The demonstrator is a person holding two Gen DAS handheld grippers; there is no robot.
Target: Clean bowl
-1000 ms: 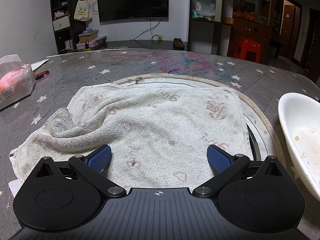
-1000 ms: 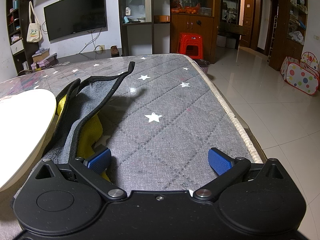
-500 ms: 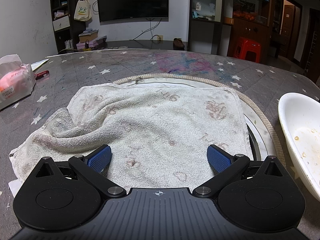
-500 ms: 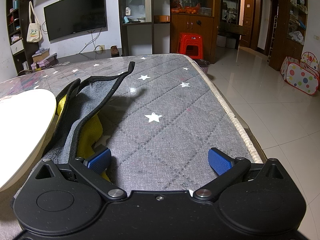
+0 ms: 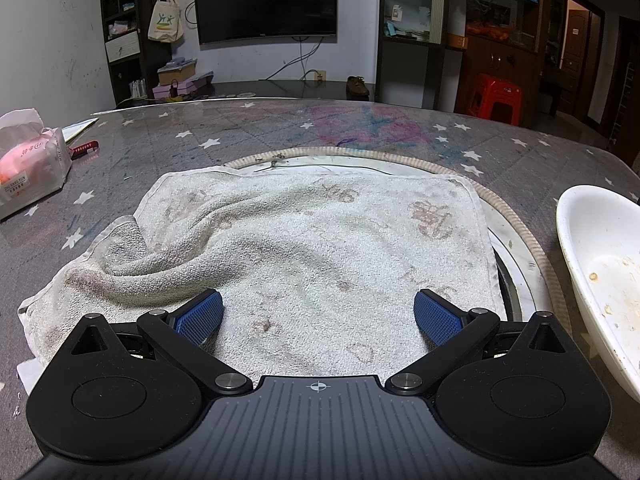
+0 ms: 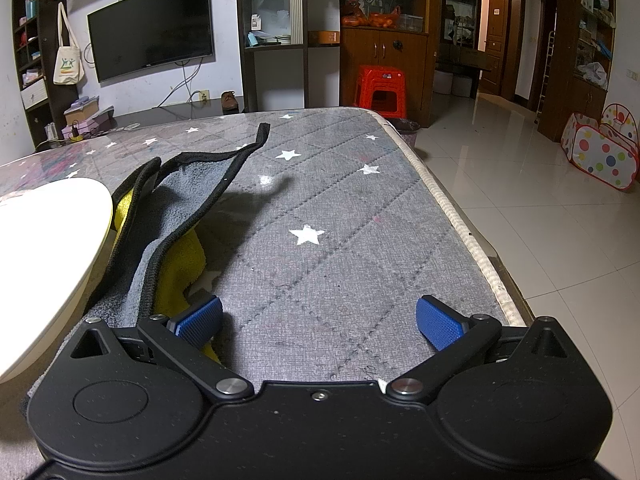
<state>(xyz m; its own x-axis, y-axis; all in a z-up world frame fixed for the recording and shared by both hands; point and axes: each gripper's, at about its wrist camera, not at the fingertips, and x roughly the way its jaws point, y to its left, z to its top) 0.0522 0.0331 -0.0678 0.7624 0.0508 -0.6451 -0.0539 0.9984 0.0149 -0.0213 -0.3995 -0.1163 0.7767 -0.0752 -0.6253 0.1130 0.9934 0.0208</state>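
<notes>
Hovering level: left tool [image 5: 318, 314] over towel [image 5: 304, 240], seemingly splayed

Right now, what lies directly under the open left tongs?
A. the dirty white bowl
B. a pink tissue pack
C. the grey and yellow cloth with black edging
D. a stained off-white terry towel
D: in the left wrist view the left tongs stand open over the stained off-white terry towel, while the dirty white bowl sits off to the right.
</notes>
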